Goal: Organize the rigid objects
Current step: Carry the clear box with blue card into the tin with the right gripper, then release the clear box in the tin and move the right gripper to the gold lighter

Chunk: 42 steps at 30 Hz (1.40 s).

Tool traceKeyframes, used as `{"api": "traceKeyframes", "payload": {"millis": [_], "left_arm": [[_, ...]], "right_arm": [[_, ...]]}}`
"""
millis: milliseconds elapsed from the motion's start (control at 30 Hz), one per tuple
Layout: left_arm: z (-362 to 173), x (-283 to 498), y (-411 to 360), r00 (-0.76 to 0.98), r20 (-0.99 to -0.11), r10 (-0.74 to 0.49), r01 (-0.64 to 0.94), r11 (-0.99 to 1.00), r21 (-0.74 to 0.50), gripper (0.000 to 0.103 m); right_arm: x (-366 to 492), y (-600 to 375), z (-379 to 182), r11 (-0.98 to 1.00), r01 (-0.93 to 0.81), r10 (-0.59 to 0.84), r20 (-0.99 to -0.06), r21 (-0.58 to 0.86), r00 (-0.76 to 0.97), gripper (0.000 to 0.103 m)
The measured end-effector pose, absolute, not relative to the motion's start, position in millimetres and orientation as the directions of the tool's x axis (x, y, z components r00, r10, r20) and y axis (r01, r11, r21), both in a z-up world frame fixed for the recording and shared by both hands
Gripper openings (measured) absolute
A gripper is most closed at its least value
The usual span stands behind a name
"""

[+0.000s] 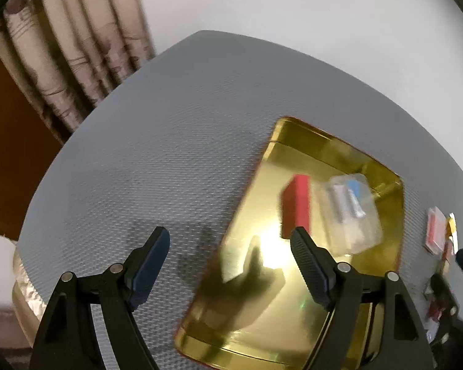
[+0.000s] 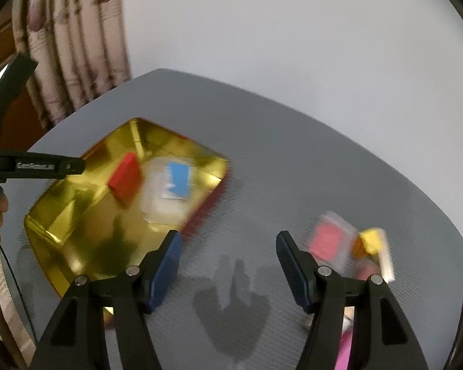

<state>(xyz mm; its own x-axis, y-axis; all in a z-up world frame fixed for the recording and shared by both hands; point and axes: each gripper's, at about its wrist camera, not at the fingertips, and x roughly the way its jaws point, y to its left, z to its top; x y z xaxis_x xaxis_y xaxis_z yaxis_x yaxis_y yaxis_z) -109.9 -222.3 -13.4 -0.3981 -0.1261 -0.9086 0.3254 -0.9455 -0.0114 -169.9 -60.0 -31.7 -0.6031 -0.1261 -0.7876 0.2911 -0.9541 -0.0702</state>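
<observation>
A gold metal tray [image 1: 262, 336] [image 2: 61, 246] lies on the grey table mat. In it lie a red block [image 1: 296, 206] [image 2: 125, 180] and a clear plastic case with a blue insert [image 1: 352, 212] [image 2: 173, 185]. My left gripper [image 1: 230, 249] is open and empty, above the tray's near left edge. My right gripper [image 2: 228, 246] is open and empty over bare mat, right of the tray. A clear case with a red insert [image 2: 327, 242] [image 1: 435, 228] and a yellow block [image 2: 370, 240] lie on the mat by the right gripper's right finger; they are blurred.
The grey mat [image 1: 154, 154] [image 2: 293, 160] covers a table with a white wall behind. A patterned curtain [image 1: 64, 49] hangs at the back left. The left gripper's body [image 2: 34, 165] shows at the left of the right wrist view. Something pink [image 2: 344, 351] lies under the right gripper.
</observation>
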Motion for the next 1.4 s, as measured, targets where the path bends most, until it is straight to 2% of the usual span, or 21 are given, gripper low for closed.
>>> {"api": "traceKeyframes", "payload": {"millis": [300,633,867,933,1000,1400], "left_arm": [[-12.0,-103.8,-178.7,-0.415,-0.905,-0.096,0.202,-0.979,0.012,0.077],[-11.0,-102.6,-140.9,-0.423,-0.905,-0.047,0.101,-0.995,0.005,0.078],[-12.3,-101.0,-118.2,-0.424,-0.906,-0.007,0.032,-0.999,-0.008,0.078],[-13.5,-97.3,-110.9,-0.425,-0.905,-0.009,0.019,-1.000,0.001,0.079],[-15.1,-98.4,-104.9,-0.420,-0.907,-0.007,0.005,-1.000,0.006,0.079],[-18.6,-91.9,-78.0,-0.396,-0.917,0.053,-0.063,-0.998,-0.030,0.079]], "right_arm": [[-165.6,44.2,-40.1,-0.986,0.141,-0.019,-0.782,-0.088,-0.623,0.065],[-173.8,106.6,-69.2,-0.994,0.061,0.036,-0.795,-0.091,-0.605,0.065],[-184.6,127.3,-96.0,-0.994,0.052,0.045,-0.810,-0.093,-0.585,0.063],[-189.9,131.2,-103.9,-0.994,0.055,0.045,-0.816,-0.093,-0.576,0.060],[-195.0,136.1,-111.7,-0.995,0.055,0.040,-0.823,-0.086,-0.567,0.053],[-221.2,143.4,-144.2,-0.995,0.082,-0.003,-0.829,-0.053,-0.559,0.053]]}}
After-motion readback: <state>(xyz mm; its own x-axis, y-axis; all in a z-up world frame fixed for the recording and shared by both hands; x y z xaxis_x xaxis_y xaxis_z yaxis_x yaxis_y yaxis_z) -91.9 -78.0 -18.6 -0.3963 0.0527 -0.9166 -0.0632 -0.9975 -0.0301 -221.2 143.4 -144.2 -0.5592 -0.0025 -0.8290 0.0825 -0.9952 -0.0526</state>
